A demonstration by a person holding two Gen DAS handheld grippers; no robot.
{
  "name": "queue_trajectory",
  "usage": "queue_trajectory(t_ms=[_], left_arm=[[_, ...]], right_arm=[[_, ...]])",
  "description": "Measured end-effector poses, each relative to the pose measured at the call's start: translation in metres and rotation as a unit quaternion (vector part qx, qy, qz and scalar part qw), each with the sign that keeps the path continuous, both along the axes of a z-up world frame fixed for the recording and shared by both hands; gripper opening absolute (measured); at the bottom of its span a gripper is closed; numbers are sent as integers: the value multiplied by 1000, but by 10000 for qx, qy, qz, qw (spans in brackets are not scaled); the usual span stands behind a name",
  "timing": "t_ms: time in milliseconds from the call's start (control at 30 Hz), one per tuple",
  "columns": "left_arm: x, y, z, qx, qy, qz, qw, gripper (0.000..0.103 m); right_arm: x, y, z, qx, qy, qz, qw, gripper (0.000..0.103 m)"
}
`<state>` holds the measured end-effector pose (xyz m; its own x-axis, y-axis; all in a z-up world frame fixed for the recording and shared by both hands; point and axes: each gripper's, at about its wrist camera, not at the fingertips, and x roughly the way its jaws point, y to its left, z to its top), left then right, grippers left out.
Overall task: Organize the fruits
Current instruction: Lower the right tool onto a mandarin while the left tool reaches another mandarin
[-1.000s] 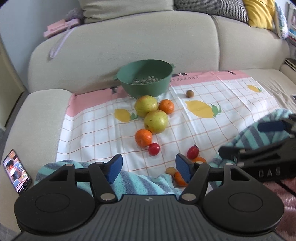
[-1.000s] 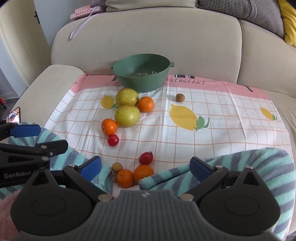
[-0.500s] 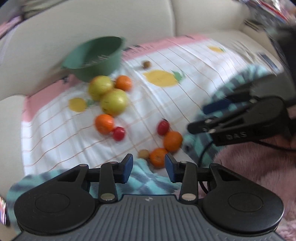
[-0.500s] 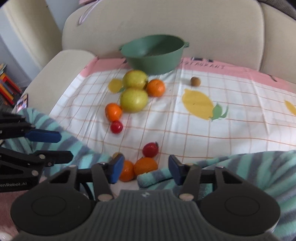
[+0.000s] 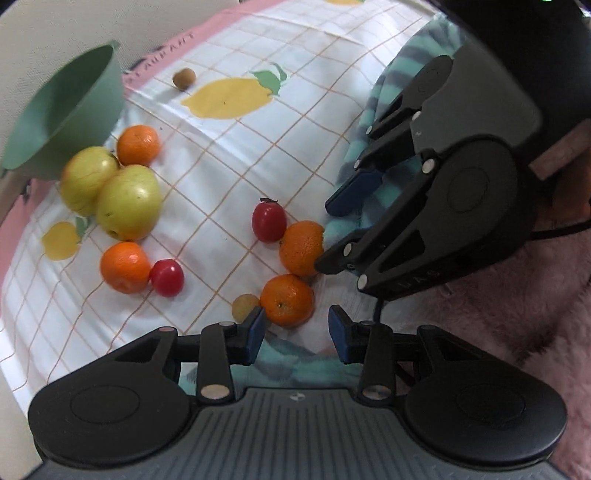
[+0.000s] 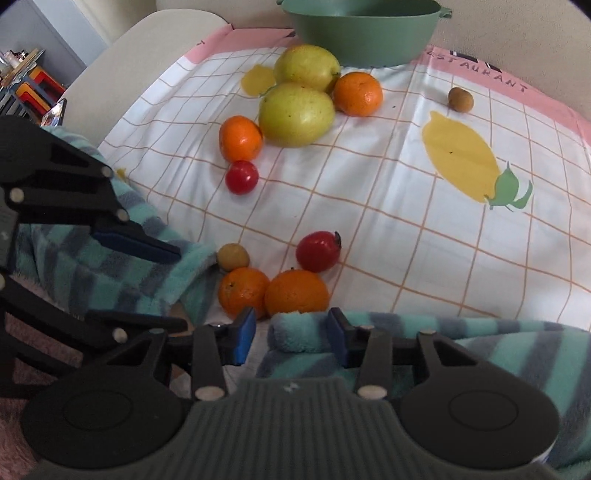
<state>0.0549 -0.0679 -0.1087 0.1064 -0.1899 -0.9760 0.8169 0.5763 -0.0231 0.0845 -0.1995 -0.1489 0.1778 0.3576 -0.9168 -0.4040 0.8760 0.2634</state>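
Observation:
Fruits lie on a checked cloth (image 5: 258,147) on a sofa. A green bowl (image 5: 70,110) stands at the back, also in the right wrist view (image 6: 365,33). My left gripper (image 5: 295,332) is open, just short of the nearest orange (image 5: 288,300), with a small tan fruit (image 5: 243,305) by its left finger. My right gripper (image 6: 291,332) is open, just short of two oranges (image 6: 297,293) (image 6: 242,291); its tip nearly touches the second orange (image 5: 301,247) in the left wrist view. Two yellow-green apples (image 6: 295,112), two more oranges and two red tomatoes (image 6: 317,251) (image 6: 242,177) lie farther out.
A striped teal blanket (image 6: 461,343) lies along the cloth's near edge under both grippers. A small brown fruit (image 6: 460,99) sits alone near the pink border. A phone (image 6: 55,112) rests on the sofa arm. Pink fluffy fabric (image 5: 517,325) lies at the right.
Both grippers have moved forward and down toward the two nearest oranges. Both have narrowed their jaws. The left gripper has swung right, toward the right gripper.

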Motion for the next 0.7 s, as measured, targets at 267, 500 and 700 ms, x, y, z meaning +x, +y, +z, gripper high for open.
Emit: queue_trajectory(t_ms=[267,500,700], left_arm=[[25,-8,-28,237,466,316,9981,46],[28,-7,-42,383,529,490,9967,46],[32,-5,-50,400,647,634,9951,46]], right_arm=[[12,7,-13,-66,87,22,9999,41],[21,10,-26,-75,229,15,9997,43],[24,13,-33,-31,348,-13,9994,45]])
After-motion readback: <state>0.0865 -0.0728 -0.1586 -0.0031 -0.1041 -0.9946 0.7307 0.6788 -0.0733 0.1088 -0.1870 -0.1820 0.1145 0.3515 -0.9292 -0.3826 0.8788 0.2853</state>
